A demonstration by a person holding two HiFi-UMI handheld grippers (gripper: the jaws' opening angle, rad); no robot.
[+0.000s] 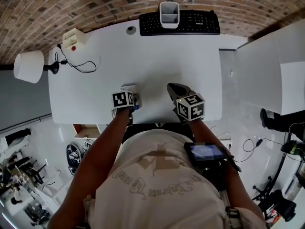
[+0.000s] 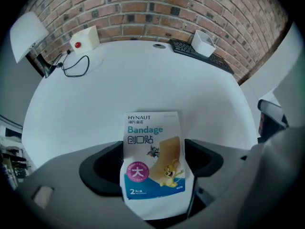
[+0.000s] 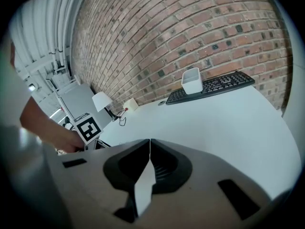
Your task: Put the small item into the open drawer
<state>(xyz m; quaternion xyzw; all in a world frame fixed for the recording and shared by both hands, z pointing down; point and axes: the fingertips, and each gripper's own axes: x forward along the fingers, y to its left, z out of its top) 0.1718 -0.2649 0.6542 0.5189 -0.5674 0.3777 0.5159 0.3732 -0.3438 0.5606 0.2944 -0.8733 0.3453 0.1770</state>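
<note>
A bandage packet (image 2: pixel 153 156), white with a blue band and cartoon print, lies between the jaws of my left gripper (image 2: pixel 153 144). The jaws stand wide, one along each long edge, and I see no pad pressing on it. In the head view the packet (image 1: pixel 129 88) pokes out ahead of the left gripper (image 1: pixel 127 95) near the desk's front edge. My right gripper (image 1: pixel 172 87) hovers to its right, tips shut (image 3: pixel 150 141), showing only a white sliver behind them. A pale box-like opening (image 1: pixel 87 130), possibly the drawer, shows below the desk's front left edge.
On the white desk (image 1: pixel 157 61) a black keyboard (image 1: pixel 180 23) with a white cup (image 1: pixel 169 14) lies at the back. A beige box with a red button (image 1: pixel 74 38), a black cable (image 1: pixel 78 67) and a white lamp (image 1: pixel 28 66) sit at the left. A white cabinet (image 1: pixel 271 70) stands at the right.
</note>
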